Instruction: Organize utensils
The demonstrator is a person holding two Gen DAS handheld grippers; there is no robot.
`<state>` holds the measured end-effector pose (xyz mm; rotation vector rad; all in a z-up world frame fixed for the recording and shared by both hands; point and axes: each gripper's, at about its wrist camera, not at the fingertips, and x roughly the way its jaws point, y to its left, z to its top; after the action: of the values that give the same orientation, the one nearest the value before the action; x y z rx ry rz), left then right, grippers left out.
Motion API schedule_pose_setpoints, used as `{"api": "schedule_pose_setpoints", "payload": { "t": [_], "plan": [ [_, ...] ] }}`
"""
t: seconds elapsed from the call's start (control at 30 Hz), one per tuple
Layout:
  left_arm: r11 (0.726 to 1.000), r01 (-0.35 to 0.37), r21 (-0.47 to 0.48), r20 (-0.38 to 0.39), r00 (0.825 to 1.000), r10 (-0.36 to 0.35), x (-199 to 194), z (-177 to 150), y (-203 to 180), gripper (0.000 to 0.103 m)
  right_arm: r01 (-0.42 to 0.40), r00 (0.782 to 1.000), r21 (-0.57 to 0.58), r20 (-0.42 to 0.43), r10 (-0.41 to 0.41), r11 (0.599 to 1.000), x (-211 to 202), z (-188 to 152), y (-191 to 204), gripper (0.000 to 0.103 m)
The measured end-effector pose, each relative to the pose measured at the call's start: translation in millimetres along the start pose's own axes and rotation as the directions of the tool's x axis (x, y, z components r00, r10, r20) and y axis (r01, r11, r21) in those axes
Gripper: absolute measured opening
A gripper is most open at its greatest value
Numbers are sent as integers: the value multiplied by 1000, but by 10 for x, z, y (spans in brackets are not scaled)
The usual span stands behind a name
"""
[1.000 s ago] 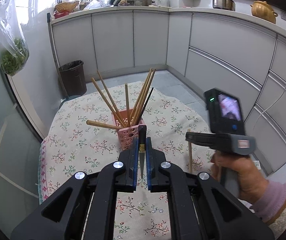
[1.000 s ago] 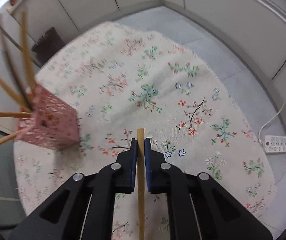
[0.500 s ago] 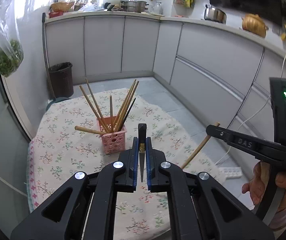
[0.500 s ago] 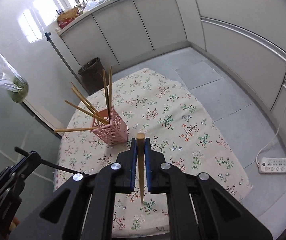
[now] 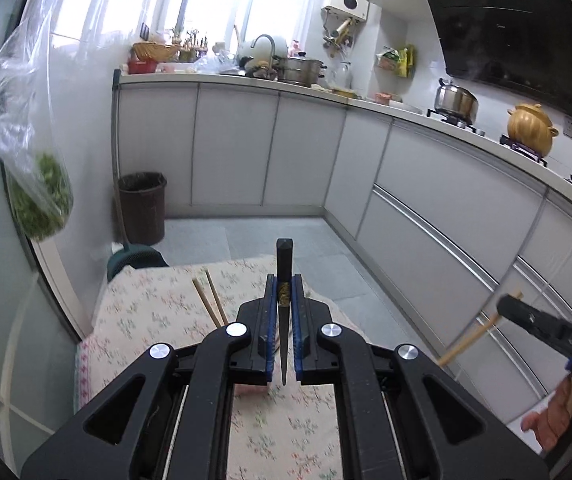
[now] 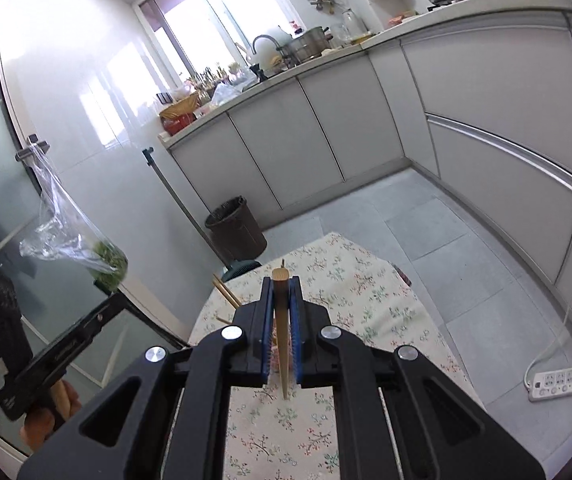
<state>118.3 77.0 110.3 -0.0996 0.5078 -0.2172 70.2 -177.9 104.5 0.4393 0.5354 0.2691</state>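
My left gripper [image 5: 284, 292] is shut on a black chopstick [image 5: 284, 256] that stands upright between the jaws. My right gripper [image 6: 282, 294] is shut on a wooden chopstick [image 6: 281, 320], also upright; it shows in the left wrist view [image 5: 474, 334] at the right. Both are raised above the floral-cloth table [image 5: 158, 300]. The pink holder is almost hidden behind the jaws; only a sliver [image 6: 275, 354] and some wooden chopstick ends [image 5: 208, 300] show.
A brown waste bin [image 5: 142, 206] stands on the floor beyond the table. A bag of greens [image 5: 38, 196] hangs at the left. White cabinets [image 5: 446, 200] line the back and right. A power strip [image 6: 558, 380] lies on the floor.
Both grippers have risen and tilted up, each still holding its chopstick. The table and pink holder have dropped low in both views, mostly behind the jaws.
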Motion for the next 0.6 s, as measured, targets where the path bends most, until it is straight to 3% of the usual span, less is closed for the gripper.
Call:
{"api": "schedule_pose_setpoints", "payload": {
  "t": [0.13,0.33,0.43,0.47,0.6],
  "plan": [
    [998,-62,-2,-13,998,62,305,73,100,6,-4,1000,-14,-18,4,1000,136,27,-5,8],
    [988,-151,-18,-52,987,150,859,-165,320,7,6,999,-27,-40,-7,1000,360,-10,-37,8],
    [993,-116,-38,-65,991,113,1048,-350,395,12,10,999,-23,-53,-12,1000,480,-37,-46,8],
    [990,-140,-35,-65,988,138,1067,-401,414,12,9,998,-23,-56,-11,1000,513,-40,-43,8],
    [990,-128,-67,-54,991,124,962,-388,545,12,4,999,-36,-51,-6,999,547,-40,15,8]
  ]
}}
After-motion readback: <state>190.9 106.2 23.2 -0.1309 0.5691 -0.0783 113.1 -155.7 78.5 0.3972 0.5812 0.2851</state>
